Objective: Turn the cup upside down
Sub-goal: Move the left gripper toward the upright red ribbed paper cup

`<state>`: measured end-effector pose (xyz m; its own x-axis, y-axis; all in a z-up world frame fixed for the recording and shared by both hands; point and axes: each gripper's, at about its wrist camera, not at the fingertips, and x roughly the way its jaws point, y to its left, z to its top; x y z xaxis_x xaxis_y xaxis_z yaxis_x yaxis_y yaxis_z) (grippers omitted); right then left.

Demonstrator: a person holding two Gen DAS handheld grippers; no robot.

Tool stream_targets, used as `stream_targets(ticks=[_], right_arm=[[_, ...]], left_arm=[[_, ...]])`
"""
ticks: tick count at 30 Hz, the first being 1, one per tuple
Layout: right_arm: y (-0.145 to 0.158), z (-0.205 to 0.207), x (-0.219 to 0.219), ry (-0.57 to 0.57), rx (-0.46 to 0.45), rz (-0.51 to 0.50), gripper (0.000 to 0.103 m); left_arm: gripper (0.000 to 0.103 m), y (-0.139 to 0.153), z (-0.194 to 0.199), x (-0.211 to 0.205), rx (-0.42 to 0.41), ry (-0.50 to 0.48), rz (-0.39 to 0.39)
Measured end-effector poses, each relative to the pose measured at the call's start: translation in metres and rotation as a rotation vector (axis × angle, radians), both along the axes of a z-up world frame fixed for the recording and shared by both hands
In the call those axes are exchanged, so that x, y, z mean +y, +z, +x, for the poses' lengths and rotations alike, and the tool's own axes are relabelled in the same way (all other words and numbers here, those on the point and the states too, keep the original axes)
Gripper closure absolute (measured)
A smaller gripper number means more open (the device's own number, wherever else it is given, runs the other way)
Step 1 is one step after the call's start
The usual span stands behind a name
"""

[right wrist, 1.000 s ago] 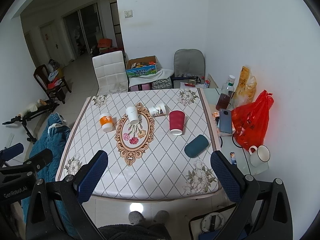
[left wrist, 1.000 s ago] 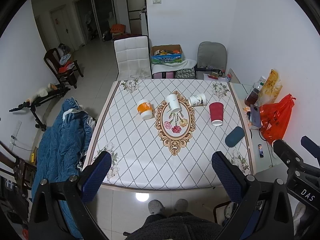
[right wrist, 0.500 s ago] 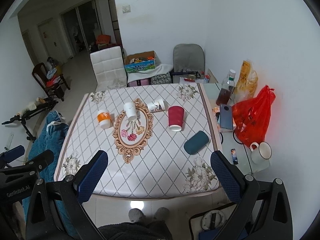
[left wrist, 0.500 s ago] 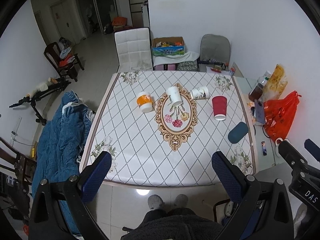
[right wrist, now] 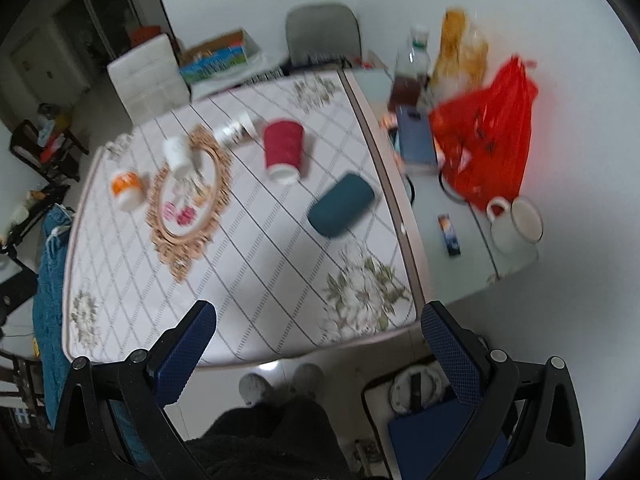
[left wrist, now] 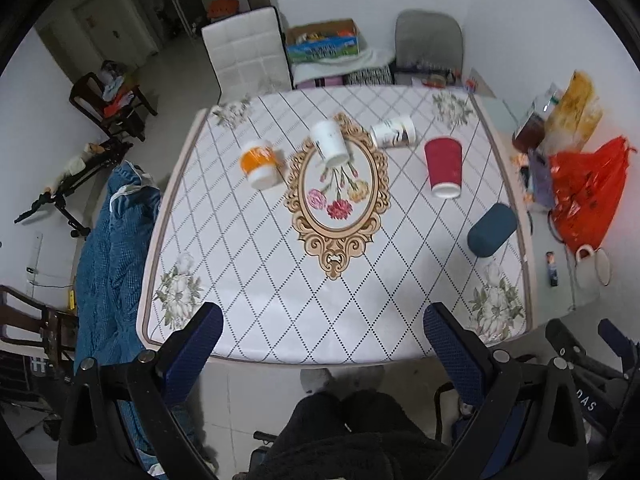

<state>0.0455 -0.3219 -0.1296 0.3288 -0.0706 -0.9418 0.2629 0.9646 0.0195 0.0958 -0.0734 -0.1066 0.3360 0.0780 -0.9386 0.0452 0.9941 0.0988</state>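
Both tools [left wrist: 322, 328] [right wrist: 318, 326] agape, seemingly above cups [left wrist: 443, 167].

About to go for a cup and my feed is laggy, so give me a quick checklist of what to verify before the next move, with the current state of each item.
1. Left tongs open and holding nothing: ok.
2. Right tongs open and holding nothing: ok.
3. Cups within reach: not ok; both tongs hang off the near edge of the table, far from every cup.
4. Cup needing a flip: the patterned cup lies on its side; the red cup, white cup and orange-banded cup already stand rim-down: ok.
5. Clear path: the teal case lies at the right: cannot tell.
6. Right view sharp: not ok, blurred.
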Motion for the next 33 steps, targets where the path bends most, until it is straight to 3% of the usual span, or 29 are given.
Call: stream_targets(ticks=[11, 21, 33], right_arm=[[-0.099, 0.039, -0.041, -0.056, 0.162, 0.044, 0.0], [-0.172, 0.077, -0.062, -0.16, 0.289, 0.082, 0.0], [-0.224, 0.108, -0.083, -0.264, 0.406, 0.091, 0.0]], left_arm=[[0.0, -0.07, 0.067, -0.055, 0.119, -0.075, 0.068], [0.0, -0.122, 0.159, -0.109, 0.186, -0.192, 0.077], [0.001, -0.189, 0.258, -0.182, 0.32, -0.313, 0.027]])
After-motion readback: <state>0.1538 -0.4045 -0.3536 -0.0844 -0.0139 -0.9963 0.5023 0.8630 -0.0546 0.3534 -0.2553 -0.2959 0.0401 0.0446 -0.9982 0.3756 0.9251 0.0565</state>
